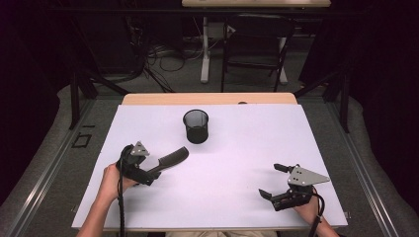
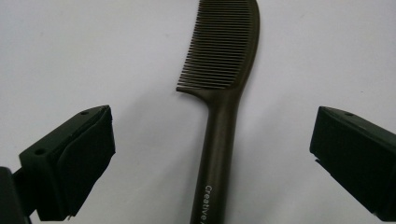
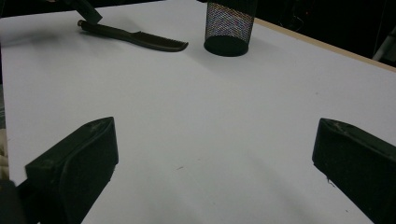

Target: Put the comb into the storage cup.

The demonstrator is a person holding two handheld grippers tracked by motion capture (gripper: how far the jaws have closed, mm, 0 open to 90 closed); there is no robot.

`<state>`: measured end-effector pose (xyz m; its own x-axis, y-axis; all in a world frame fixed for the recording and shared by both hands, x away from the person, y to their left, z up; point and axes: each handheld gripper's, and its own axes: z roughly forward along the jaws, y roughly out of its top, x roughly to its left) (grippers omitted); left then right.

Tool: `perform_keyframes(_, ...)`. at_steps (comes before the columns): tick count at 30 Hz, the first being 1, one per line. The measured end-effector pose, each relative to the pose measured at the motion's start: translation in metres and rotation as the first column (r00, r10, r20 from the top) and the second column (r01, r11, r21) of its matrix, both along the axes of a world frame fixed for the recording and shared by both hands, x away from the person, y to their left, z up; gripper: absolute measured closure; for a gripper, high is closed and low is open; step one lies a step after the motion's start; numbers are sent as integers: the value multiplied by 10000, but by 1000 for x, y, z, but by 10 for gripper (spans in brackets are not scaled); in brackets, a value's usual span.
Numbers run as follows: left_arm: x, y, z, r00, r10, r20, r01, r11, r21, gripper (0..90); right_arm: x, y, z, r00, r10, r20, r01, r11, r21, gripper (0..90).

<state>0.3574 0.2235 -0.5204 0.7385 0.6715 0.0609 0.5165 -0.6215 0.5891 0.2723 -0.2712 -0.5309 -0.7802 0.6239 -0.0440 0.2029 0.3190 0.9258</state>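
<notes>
the left gripper [image 2: 212, 154] stood with its jaws wide apart, the handle of a dark comb [image 2: 222, 93] lying between them, touched by neither pad. the comb lay flat on the white table [image 1: 237, 163], its teeth end pointing toward a black mesh cup [image 1: 196, 126] nearby. the right gripper [image 1: 272, 181] rested well apart, jaws spread over bare table.

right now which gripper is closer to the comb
Left. The left gripper stands open astride the comb handle, pads clear of it. The right gripper sits open far across the table.
</notes>
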Motion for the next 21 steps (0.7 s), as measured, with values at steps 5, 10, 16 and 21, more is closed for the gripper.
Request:
perform_keyframes(5,2,-5,-2,9997,-234,-121,236,9996,162,3,0,0,0,10000,6,-17,-6,10000,-6,0)
perform_keyframes(10,4,-10,-5,9986,-429,-299,441,9982,412,14,0,0,0,10000,21,-15,-21,10000,-34,0)
perform_keyframes(16,6,-14,-6,9972,-580,-478,618,9946,831,164,0,0,-1,10000,8,-36,-8,10000,-19,0)
perform_keyframes(21,10,-23,-4,9944,-651,-835,763,9874,1386,291,1,-1,-1,10000,-17,-65,17,10000,-43,0)
